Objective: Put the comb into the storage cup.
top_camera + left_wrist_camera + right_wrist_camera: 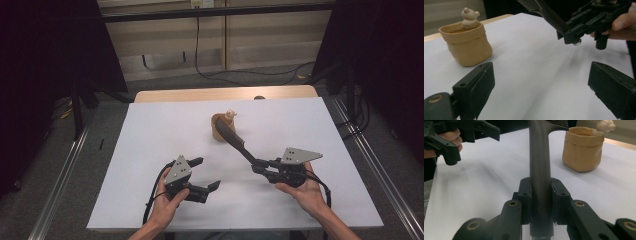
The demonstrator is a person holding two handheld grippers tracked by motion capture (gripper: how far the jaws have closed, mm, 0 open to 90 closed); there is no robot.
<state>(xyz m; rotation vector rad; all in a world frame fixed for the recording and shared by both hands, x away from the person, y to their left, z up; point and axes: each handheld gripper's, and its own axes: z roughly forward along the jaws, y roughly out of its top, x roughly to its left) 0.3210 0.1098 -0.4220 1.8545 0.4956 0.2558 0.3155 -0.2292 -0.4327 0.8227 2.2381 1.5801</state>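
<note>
White sheet-covered table (150, 125), pale wood edge showing at the far side. Right gripper (260, 167), held in the person's right hand (305, 192) at the near right of the table, has its jaws pinched on the handle of a long black plastic comb (235, 140); in the right gripper view both black pads (525, 200) press flat against either side of the dark handle (539, 170), which rises straight up between them. In the high view the comb runs up and to the left from the gripper, its toothed end lying over the near rim of a small tan pouch-shaped pot with a rolled rim (219, 129), mid-table toward the far side. Whether the teeth touch the rim cannot be told. A small pale bear figure (229, 115) sits at the pot's top edge; the left gripper view shows it perched at the back rim (469, 17) of the pot (467, 43). Left gripper (207, 173), in the left hand (167, 205) at the near left, lies low over the sheet with its jaws spread wide and nothing between them; its own view shows the two black pads (481, 85) well apart over bare sheet. The two grippers sit well apart, the pot beyond and between them.
</note>
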